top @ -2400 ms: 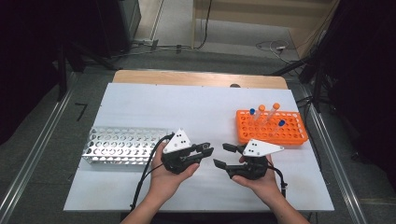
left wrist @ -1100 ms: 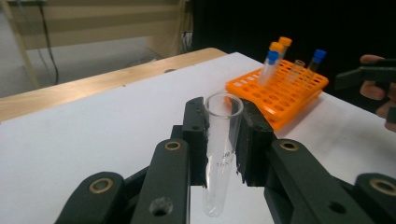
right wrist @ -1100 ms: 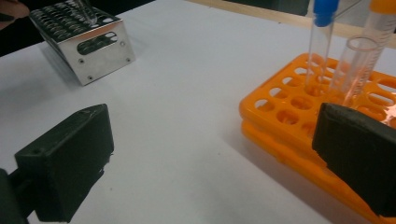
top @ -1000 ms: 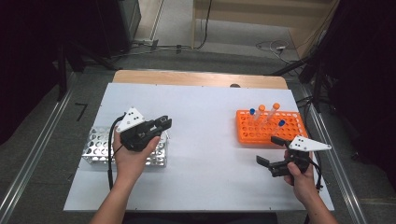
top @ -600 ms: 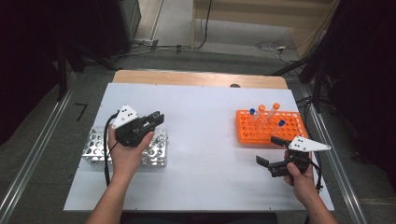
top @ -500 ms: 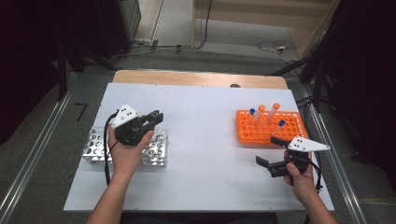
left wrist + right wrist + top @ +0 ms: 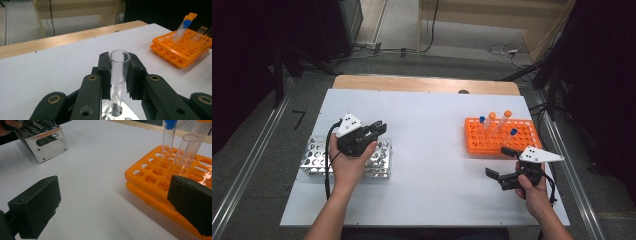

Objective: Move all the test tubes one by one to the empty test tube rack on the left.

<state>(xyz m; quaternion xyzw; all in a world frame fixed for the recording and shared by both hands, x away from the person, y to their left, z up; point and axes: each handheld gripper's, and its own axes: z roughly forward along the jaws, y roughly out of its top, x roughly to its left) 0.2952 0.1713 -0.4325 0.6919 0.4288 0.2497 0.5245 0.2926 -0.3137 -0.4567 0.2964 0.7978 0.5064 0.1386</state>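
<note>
Since a moment ago, your left tongs [image 7: 120,75] have barely shifted over the steel rack [image 7: 314,161], clamped on a clear tube [image 7: 119,75] whose foot sits in a rack hole, upright for seating. From above, your hand hides that tube. Beyond your right tongs [image 7: 112,207], spread wide, stands the orange rack [image 7: 160,182] on the bench [image 7: 432,150].

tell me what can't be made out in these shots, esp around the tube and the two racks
- Clear tube: in the left gripper view the left gripper covers its sides, and the bottom edge cuts off the metal rack, so how deep it sits is unclear.
- Metal rack: in the high view the hand covers its middle holes.
- Orange rack: in the right gripper view the right gripper's jaw and the frame edge hide its right part; tube tops are cut off.
</note>
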